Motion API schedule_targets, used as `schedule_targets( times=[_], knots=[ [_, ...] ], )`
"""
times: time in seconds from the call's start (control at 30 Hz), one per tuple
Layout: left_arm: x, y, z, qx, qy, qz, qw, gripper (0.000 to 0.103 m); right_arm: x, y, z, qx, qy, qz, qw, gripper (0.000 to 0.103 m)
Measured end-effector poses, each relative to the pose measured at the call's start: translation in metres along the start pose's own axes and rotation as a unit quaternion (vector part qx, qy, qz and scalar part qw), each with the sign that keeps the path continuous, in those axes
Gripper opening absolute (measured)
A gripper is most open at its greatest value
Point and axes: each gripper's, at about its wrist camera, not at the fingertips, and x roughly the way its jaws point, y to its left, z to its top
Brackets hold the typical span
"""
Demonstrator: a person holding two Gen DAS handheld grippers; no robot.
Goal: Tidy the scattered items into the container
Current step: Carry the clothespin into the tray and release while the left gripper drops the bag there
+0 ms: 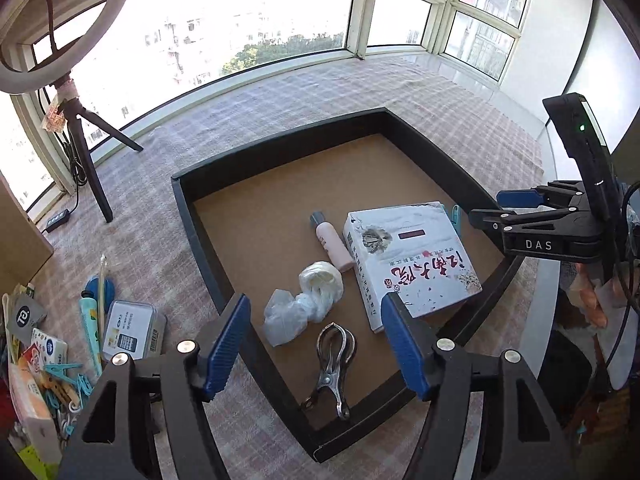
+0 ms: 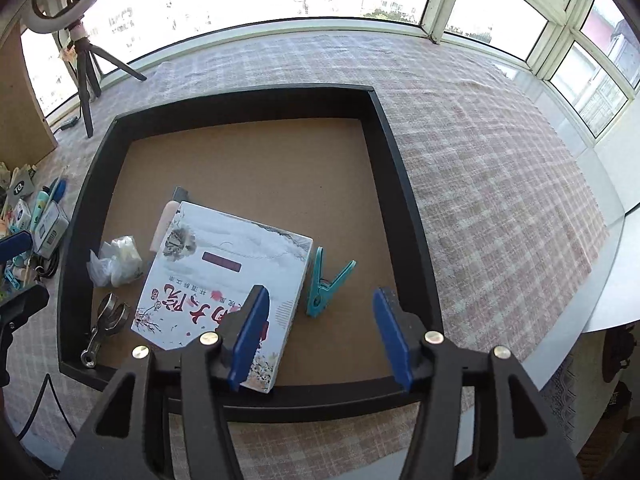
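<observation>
Both the left gripper and right gripper are held released and empty over the black tray, where a white printed box, teal clothespin, metal clip, pink bottle and crumpled plastic bag are gathered, while more clutter is left outside at left.

Both wrist views down onto tray

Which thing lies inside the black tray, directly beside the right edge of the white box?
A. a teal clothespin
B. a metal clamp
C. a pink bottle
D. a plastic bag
A: in the right wrist view the teal clothespin lies against the white box's right edge, on the black tray's floor.
</observation>
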Motion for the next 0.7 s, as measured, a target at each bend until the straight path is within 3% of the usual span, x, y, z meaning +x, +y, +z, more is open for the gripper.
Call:
schedule_targets(
  times=[0.37, 0.7],
  knots=[
    [-0.01, 0.086, -0.022, -0.056, 0.023, 0.059, 0.9964, 0.065, -0.02, 0.085, 0.022, -0.083, -0.026, 0.089, 0.992, 0.054],
    [-0.009, 0.177, -0.051, -0.129, 0.054, 0.101, 0.985, 0.063, -0.019, 0.19, 0.028, -0.211, -0.014, 0.15, 0.966, 0.056]
  ],
)
